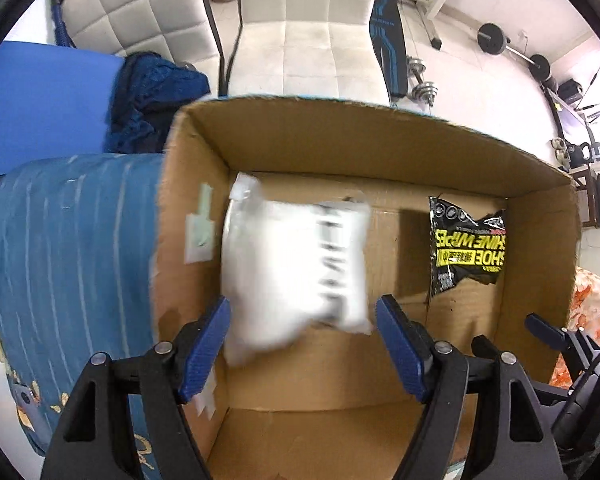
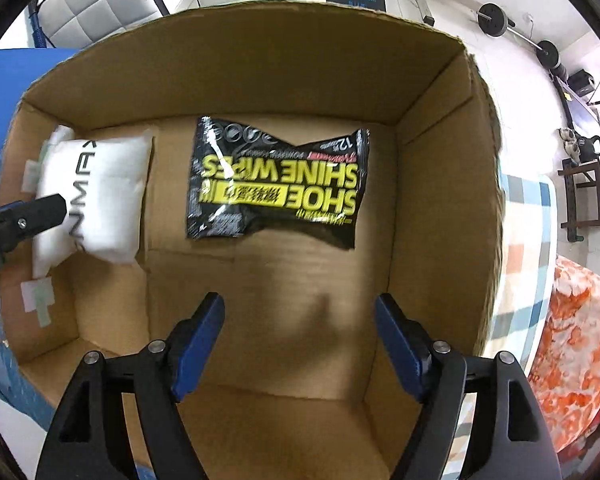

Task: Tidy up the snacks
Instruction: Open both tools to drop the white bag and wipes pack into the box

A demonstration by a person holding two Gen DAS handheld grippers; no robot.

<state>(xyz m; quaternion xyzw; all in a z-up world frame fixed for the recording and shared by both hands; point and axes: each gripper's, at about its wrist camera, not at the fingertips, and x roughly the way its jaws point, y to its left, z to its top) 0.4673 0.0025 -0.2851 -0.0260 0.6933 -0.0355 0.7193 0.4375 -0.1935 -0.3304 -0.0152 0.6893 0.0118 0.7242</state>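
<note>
Box: open brown cardboard, flaps up, torn edges, tape scraps on its left inner wall; it holds both packets. White packet: soft, pillow-shaped, black lettering blurred in the left view, partly readable as "NMAX" in the right view; it sits at the box's left wall, tilted. Black packet: crinkled foil, flat on the box floor toward the right, yellow print "SHOE SHINE WIPES", "12" at one corner, seen upside down. Left gripper: blue-padded jaws apart, either side of the white packet's near end. Right gripper: jaws apart, empty, near the black packet.
</note>
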